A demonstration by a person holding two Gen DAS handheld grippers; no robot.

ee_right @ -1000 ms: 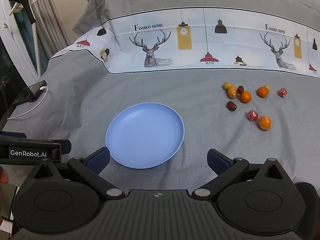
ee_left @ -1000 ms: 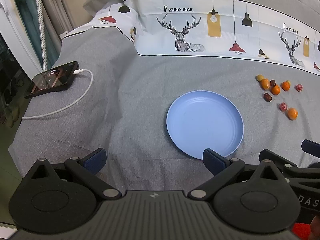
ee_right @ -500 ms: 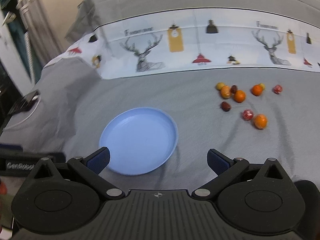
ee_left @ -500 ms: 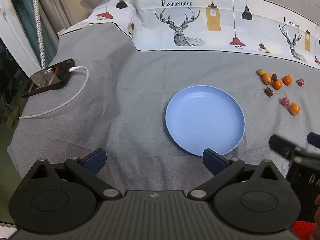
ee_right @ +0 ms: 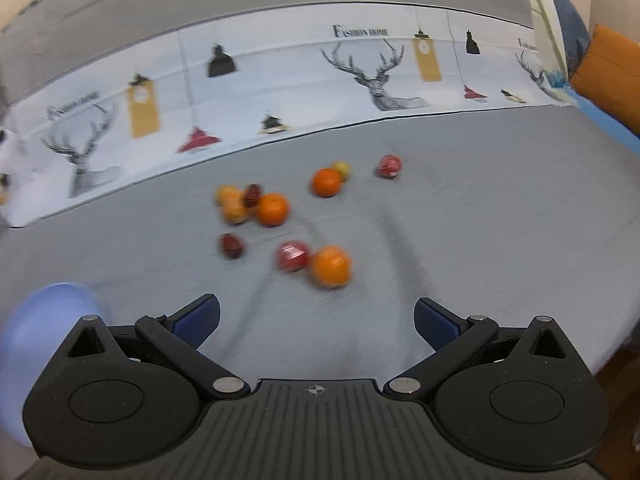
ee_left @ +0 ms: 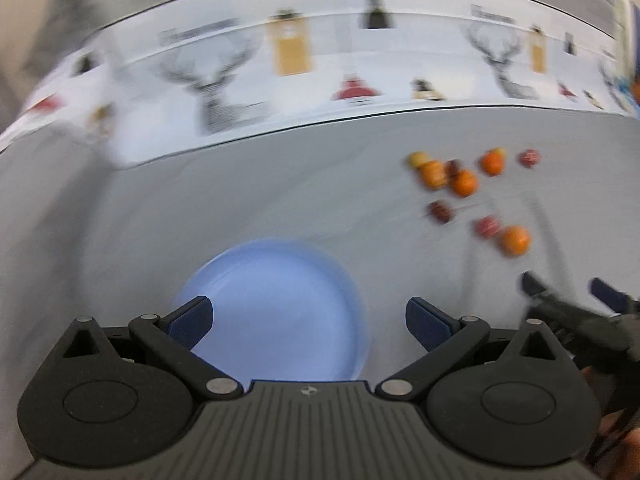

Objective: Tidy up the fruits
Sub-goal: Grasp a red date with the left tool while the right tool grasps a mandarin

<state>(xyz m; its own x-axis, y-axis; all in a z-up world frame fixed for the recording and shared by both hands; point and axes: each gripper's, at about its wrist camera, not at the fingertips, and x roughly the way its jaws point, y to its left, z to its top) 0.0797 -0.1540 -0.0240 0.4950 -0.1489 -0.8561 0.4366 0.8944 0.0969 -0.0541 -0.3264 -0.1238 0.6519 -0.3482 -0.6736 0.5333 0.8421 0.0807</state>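
I had both tongs spread and empty: the left tongs sat over the plate, probably to mind the drop spot, and the right tongs faced the fruits to line up a first pick. The fruits lay loose on the grey sheet, well right of the plate, none in it yet. Most were round with no real long axis; the small dark one looked slightly oblong, but blur hid its heading.

a bed with a grey sheet fills the view. at 12 o'clock lies a white printed band; at 2 o'clock, an orange cushion.
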